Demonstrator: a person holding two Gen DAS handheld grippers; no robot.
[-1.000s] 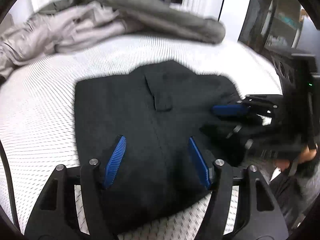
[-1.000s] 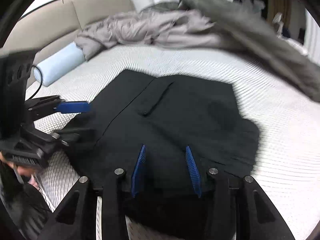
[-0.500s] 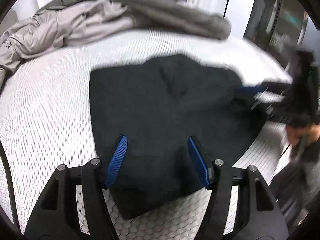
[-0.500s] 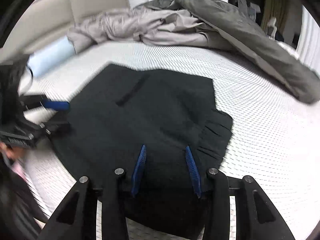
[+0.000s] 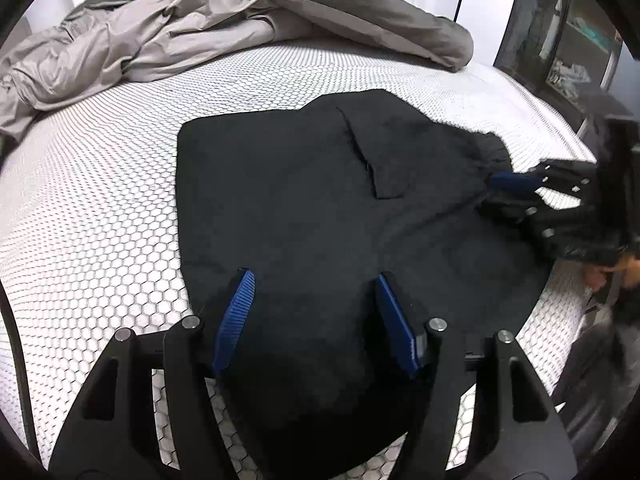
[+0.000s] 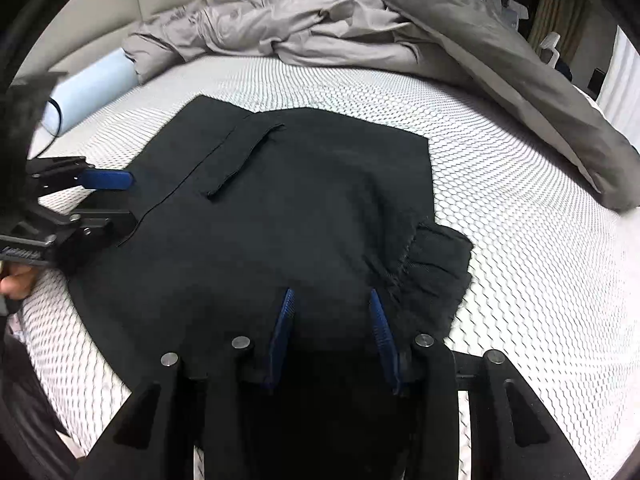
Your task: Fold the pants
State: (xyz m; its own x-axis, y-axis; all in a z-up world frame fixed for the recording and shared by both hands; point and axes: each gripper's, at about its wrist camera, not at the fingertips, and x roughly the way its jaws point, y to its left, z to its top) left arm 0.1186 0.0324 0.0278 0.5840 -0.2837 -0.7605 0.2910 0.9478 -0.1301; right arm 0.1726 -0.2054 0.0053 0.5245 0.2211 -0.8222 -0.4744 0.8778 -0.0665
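Left gripper [image 5: 316,300] jaws standing apart, black cloth lying between and under them, no pinch showing. Right gripper [image 6: 332,320] jaws sitting narrower, cloth bunched between; whether actually gripping, cannot tell. Judging the step as squaring up the folded pants [image 5: 300,200] on the bed [image 5: 100,200]. Doing it well: pinching both near corners evenly, pulling level and together, smoothing the gathered waistband [image 6: 436,264] just right of the right jaws. Waistband end pointing right; long axis probably running side to side between the two grippers, pocket flap [image 5: 380,160] beyond the jaws. Rumpled duvet [image 5: 200,32] lying far beyond.
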